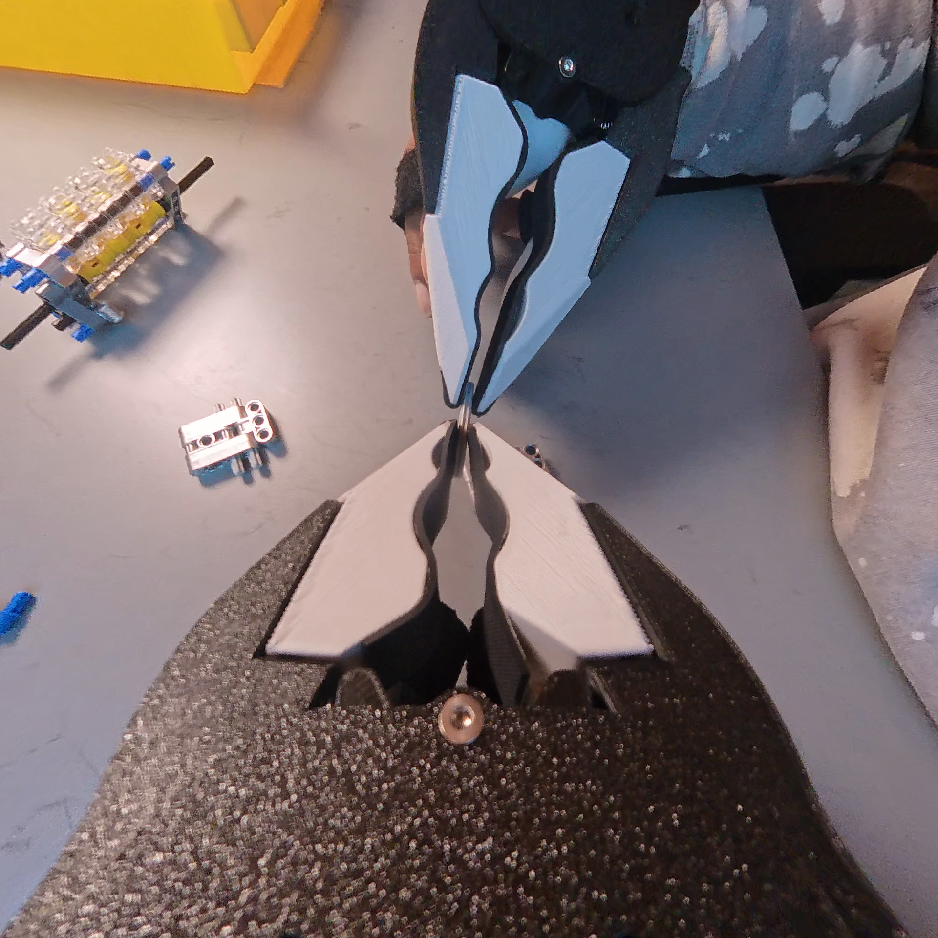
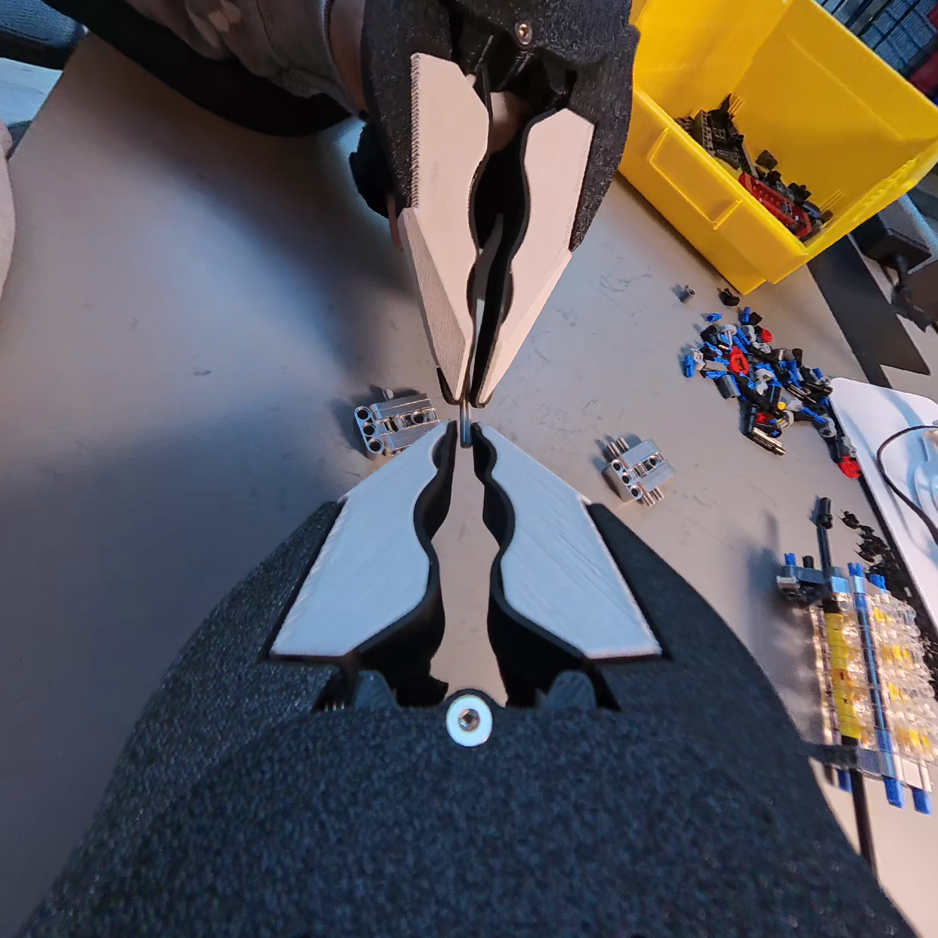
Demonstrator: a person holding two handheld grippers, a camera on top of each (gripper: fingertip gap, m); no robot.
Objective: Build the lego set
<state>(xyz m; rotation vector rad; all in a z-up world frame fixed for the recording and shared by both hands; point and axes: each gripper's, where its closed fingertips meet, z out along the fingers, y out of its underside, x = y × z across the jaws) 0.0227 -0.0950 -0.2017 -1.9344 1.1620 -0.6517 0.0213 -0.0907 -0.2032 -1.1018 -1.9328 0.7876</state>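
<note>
My left gripper [image 1: 463,431] and my right gripper [image 2: 463,431] meet tip to tip above the grey table [image 1: 152,533]. Both are shut on the same small thin grey piece [image 1: 465,420], each from its own end. In the left wrist view the right gripper [image 1: 464,403] comes in from the top. In the right wrist view the left gripper [image 2: 463,401] comes in from the top, and the piece [image 2: 465,425] shows between the two pairs of tips. Most of the piece is hidden by the fingertips.
A grey connector block [image 1: 228,436] lies left of the tips; two such blocks [image 2: 396,424] [image 2: 637,469] show in the right wrist view. A clear, yellow and blue assembly [image 2: 863,675], a pile of small parts [image 2: 761,375] and a yellow bin [image 2: 776,127] lie to the right. My two grippers' fingertips are within a few centimetres of each other.
</note>
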